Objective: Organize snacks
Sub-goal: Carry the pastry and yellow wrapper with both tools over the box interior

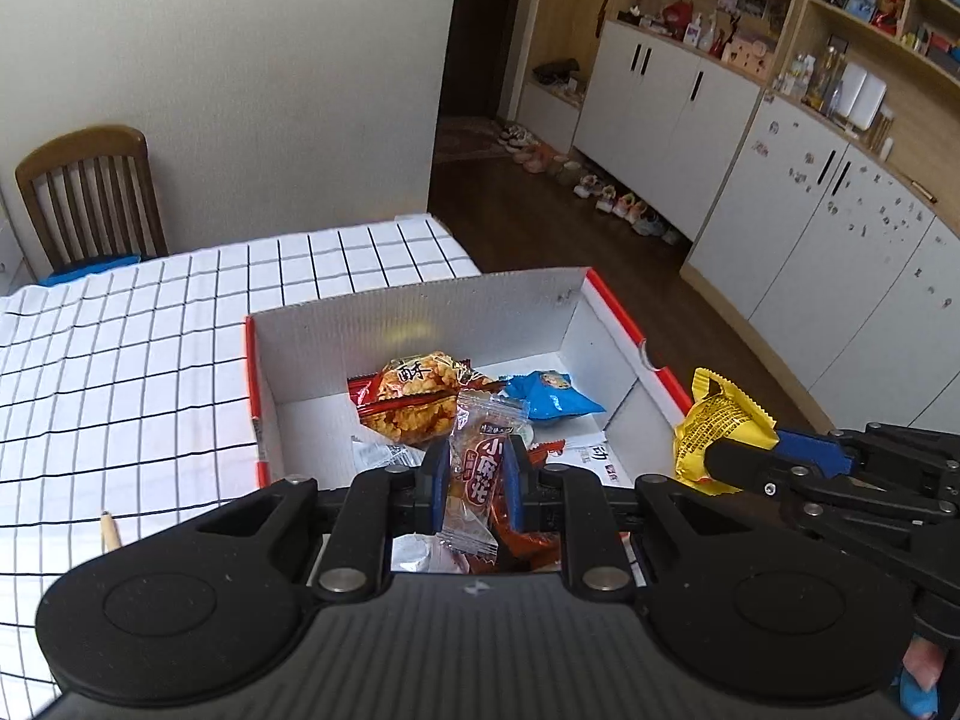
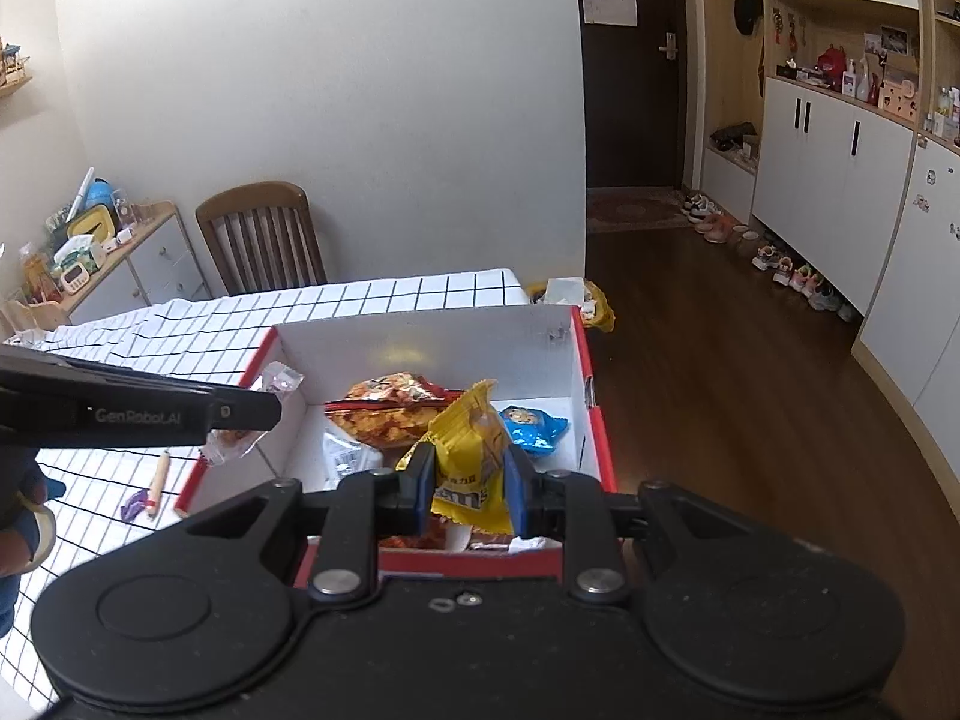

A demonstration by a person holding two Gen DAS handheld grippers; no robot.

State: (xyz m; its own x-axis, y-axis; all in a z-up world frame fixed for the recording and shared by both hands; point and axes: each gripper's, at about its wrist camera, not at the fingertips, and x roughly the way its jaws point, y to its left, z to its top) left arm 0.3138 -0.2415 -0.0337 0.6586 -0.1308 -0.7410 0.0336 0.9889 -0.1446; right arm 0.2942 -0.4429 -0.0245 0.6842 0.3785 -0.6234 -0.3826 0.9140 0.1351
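Left gripper [image 1: 474,483]: one, fingers closed on a clear packet [image 1: 477,474] with red print, held upright above the box's near edge.
Right gripper [image 2: 468,483]: one, fingers clamped on a yellow packet [image 2: 465,450], held above the box's near edge.
Box [image 1: 420,312]: one, white inside with red rim, open, at the surface's right edge.
Packets in box: an orange one [image 1: 414,399] and a blue one [image 1: 549,396] toward the far wall, a silver-white one [image 2: 345,456] nearer; more lie under the grippers, count unclear.
Surface [image 1: 120,336]: white cloth with black grid.
Stick [image 2: 159,480]: one, wooden, on the surface left of the box; a small purple wrapper [image 2: 133,504] just beside it.
Chair [image 2: 261,237]: one, at the surface's far edge.
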